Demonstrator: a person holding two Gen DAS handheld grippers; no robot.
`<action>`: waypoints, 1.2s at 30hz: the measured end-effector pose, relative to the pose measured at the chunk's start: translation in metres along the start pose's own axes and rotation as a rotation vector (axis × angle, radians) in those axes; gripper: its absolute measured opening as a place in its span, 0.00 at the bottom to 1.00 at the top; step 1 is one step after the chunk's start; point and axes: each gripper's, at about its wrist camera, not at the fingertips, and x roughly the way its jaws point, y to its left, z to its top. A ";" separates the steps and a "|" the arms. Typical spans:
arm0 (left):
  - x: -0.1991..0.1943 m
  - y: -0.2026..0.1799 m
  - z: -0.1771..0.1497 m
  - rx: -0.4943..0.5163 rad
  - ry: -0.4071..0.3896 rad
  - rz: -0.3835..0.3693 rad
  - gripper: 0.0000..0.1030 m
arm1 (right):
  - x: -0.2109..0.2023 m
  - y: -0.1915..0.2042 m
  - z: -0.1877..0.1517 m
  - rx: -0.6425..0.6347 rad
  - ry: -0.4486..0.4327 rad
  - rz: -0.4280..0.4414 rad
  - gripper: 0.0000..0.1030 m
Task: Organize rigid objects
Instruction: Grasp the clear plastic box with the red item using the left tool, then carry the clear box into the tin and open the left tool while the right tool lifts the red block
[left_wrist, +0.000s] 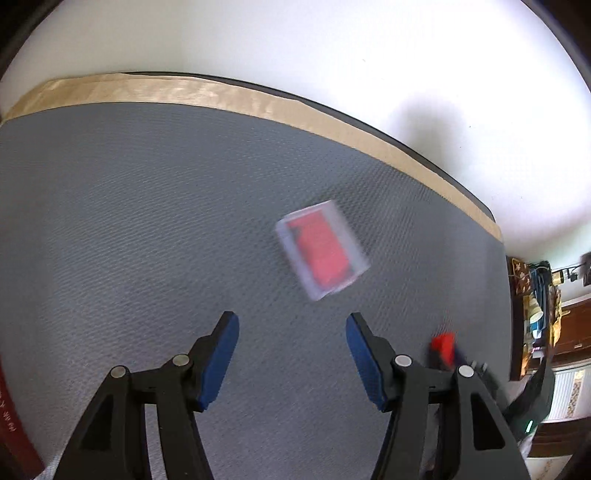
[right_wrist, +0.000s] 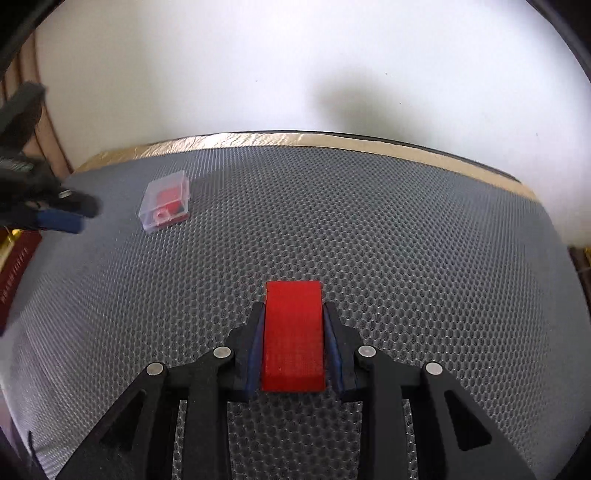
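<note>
A small clear plastic box (left_wrist: 322, 248) with red pieces inside lies on the grey mesh mat (left_wrist: 147, 221). My left gripper (left_wrist: 291, 325) is open and empty, a short way in front of the box. In the right wrist view the same box (right_wrist: 166, 205) lies at the far left, with the left gripper (right_wrist: 70, 212) beside it, blurred. My right gripper (right_wrist: 293, 314) is shut on a red block (right_wrist: 293, 336) and holds it just above the mat. That red block also shows, blurred, in the left wrist view (left_wrist: 445, 345).
The mat (right_wrist: 406, 258) has a tan taped edge (left_wrist: 221, 96) at the back, against a white wall. A dark red book (right_wrist: 14, 269) lies at the left edge of the mat. Furniture and clutter (left_wrist: 543, 306) stand off the right side.
</note>
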 end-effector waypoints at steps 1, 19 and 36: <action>0.005 -0.006 0.007 -0.005 0.000 0.021 0.60 | -0.001 -0.003 0.000 0.009 -0.004 0.013 0.26; 0.071 -0.043 0.052 -0.080 0.044 0.190 0.60 | -0.053 -0.030 -0.025 0.062 -0.106 0.152 0.29; -0.038 -0.002 -0.072 0.020 -0.132 0.051 0.53 | -0.037 -0.014 -0.029 0.033 0.006 0.093 0.33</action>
